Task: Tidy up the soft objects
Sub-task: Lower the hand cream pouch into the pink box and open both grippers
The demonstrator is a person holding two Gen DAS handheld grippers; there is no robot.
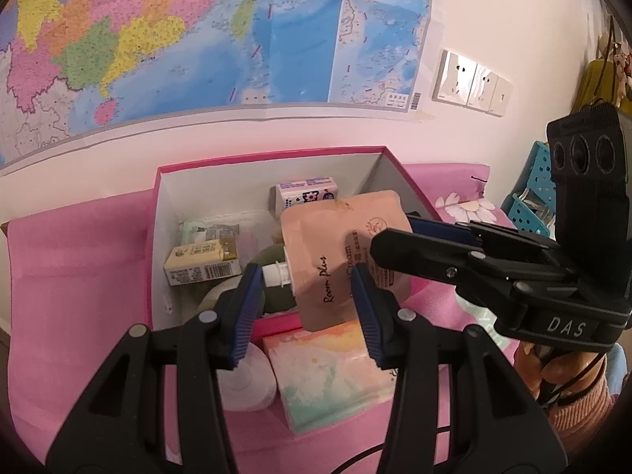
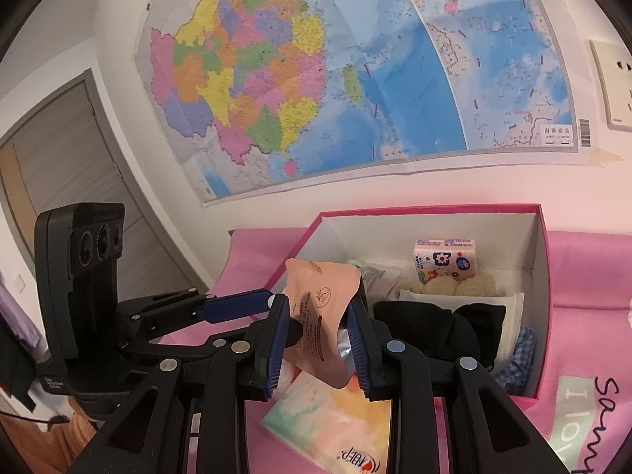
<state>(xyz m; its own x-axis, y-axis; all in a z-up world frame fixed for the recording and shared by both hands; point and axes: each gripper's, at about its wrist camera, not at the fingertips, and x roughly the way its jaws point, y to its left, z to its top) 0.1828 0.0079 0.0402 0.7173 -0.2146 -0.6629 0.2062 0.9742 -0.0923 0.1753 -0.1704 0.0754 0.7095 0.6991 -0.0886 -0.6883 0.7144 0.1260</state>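
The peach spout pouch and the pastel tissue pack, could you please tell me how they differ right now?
The peach spout pouch is held up over the box's near edge, pinched by the right tongs; the pastel tissue pack lies flat on the pink cloth outside the box. The pouch is plain peach with a white spout; the pack has a multicoloured watercolour print. Both look like soft packaging.

Peach spouted pouch [image 1: 339, 256] tilted over pink box [image 1: 272, 156]; gripper-held

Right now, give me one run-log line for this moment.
right tool: shut on pink spouted pouch | left tool: open | pouch over pink storage box near edge | tissue pack outside
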